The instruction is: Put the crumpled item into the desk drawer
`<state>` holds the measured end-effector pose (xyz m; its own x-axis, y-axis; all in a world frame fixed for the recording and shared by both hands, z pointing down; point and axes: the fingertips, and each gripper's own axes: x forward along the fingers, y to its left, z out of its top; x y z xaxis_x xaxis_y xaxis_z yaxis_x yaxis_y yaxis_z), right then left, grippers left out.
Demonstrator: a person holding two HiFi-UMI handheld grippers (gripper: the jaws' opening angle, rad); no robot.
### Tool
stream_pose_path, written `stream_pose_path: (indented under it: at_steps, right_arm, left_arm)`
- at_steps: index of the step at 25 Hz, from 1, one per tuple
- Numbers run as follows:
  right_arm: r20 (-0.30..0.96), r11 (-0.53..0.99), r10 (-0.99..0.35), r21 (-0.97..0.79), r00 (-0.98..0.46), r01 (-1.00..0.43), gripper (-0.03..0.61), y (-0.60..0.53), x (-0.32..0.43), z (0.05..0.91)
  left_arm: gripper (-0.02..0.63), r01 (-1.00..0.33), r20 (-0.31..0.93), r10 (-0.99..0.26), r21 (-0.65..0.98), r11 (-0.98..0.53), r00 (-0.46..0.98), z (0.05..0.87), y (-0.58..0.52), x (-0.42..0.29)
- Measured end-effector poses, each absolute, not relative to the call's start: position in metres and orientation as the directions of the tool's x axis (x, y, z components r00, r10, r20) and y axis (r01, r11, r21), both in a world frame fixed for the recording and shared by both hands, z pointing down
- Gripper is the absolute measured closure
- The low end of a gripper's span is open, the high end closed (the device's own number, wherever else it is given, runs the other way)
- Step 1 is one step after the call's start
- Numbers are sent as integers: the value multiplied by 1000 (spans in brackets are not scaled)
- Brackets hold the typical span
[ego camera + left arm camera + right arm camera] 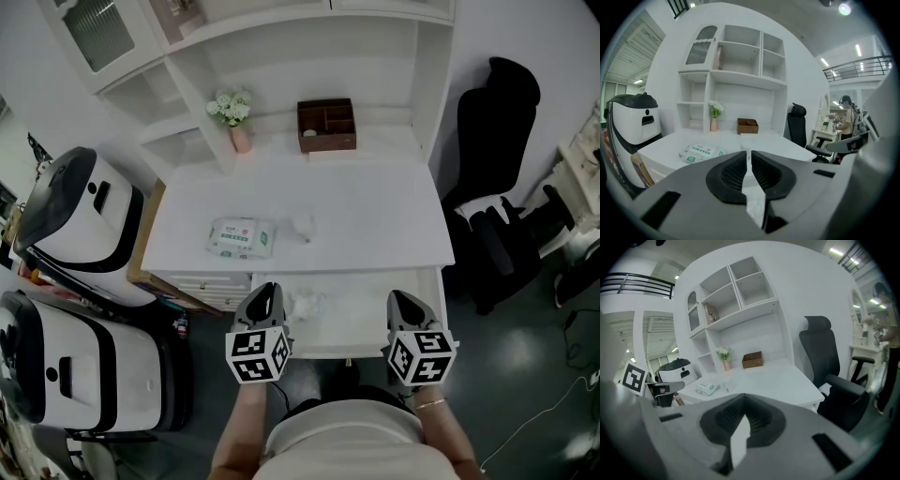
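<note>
The white desk point(375, 202) has its drawer point(366, 309) pulled out toward me. A white crumpled item point(307, 302) lies in the drawer's left part. A second small crumpled piece point(303, 226) rests on the desk top. My left gripper point(265, 289) hangs over the drawer's left edge, just left of the crumpled item; in the left gripper view its jaws point(749, 153) stand a thin slit apart with nothing between them. Over the drawer's right edge, my right gripper point(405, 295) is shut and empty point(743, 398).
A pack of wet wipes point(242, 237) lies on the desk left of centre. A brown wooden box point(326, 125) and a small flower vase point(234, 117) stand at the back. A black office chair point(497, 187) is on the right, two white appliances point(75, 225) on the left.
</note>
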<state>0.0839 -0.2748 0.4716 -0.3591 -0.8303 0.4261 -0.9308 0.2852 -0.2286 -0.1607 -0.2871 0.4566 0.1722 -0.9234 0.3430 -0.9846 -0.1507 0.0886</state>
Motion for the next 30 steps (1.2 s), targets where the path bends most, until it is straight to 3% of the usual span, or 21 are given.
stream_pose_path:
  at_steps: [7, 30]
  right_arm:
    - [394, 291, -849, -205, -351, -934, 577, -273, 86, 459]
    - [376, 352, -832, -208, -407, -913, 577, -280, 77, 457]
  left_arm:
    - [620, -983, 298, -938, 113, -148, 176, 443, -272, -162]
    - [620, -989, 309, -942, 105, -104, 132, 448, -269, -173]
